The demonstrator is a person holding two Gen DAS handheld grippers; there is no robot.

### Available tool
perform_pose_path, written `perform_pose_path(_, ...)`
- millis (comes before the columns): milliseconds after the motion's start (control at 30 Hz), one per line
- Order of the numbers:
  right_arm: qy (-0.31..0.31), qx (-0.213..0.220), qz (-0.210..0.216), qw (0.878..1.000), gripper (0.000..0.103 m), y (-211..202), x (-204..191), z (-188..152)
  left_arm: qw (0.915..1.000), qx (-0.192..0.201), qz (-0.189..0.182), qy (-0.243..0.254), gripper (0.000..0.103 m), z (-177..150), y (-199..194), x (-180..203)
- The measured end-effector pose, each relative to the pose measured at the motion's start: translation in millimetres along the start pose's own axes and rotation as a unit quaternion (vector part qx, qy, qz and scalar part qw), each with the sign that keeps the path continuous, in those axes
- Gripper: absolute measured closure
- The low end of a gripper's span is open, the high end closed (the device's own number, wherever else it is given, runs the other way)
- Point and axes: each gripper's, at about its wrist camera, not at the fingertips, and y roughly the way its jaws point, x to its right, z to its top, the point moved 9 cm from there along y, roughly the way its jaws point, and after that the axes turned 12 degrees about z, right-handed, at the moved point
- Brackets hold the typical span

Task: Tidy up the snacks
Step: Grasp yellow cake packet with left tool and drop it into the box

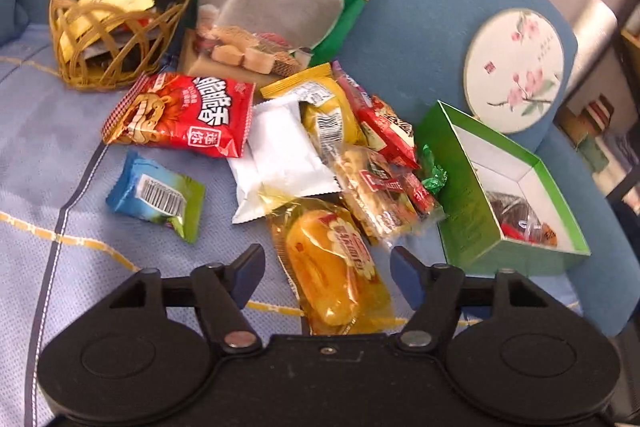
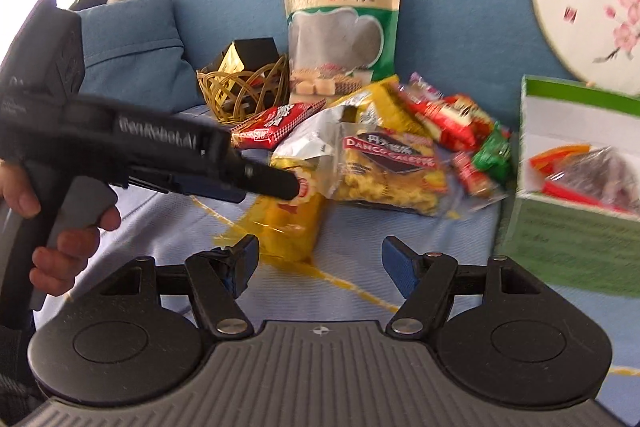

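The yellow cake pack (image 1: pixel 334 267) sits dead ahead at 12 o'clock between the wide-open left tool (image 1: pixel 327 269) fingers, long axis running 11 to 5. The right tool (image 2: pixel 320 261) is also open and empty; left's closer, I'd say.

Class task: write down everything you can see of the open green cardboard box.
The open green cardboard box is rectangular, green outside and white inside, and lidless. It sits on the light blue cushion, right of the snack pile, below the round floral fan. Inside lie dark and red-orange wrapped snacks. Neither gripper touches it.
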Motion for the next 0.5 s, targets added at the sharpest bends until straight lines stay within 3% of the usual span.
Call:
perform_pose_path(67, 0.022, 0.003, 0.009, 1.0, 0.0, 9.1, -3.6, 0.7, 0.9999, -0.013, -0.01, -0.004, 0.017, 1.3, 4.2, -0.2)
perform_pose_path(233, 0.015, 0.011, 0.012, 1.0, 0.0, 29.0, -12.7, 8.7, 0.9996, -0.025, -0.007, -0.005, 0.019, -1.9, 16.7, 0.8)
perform_pose_path(267, 0.013, 0.013, 0.009, 1.0, 0.0, 30.8, -13.0, 9.4, 0.9994, -0.033, -0.005, -0.008, 0.025, -3.7, 21.9, 0.7)
perform_pose_path(300, 0.009, 0.012, 0.007, 1.0, 0.0, 32.4, -13.3, 9.1, 0.9992, -0.038, -0.007, -0.009, 0.043, -5.2, 27.3, 0.6)
perform_pose_path(333, 0.005, 0.009, 0.008, 1.0, 0.0, 33.8, -14.1, 7.3, 0.9993, -0.036, -0.006, -0.008, 0.052, -5.5, 30.1, 0.8)
perform_pose_path(500, 0.022, -0.001, 0.017, 1.0, 0.0, 34.7, -11.9, 1.8, 0.9995, -0.032, -0.003, 0.006, 0.057, -8.3, 25.6, 3.0)
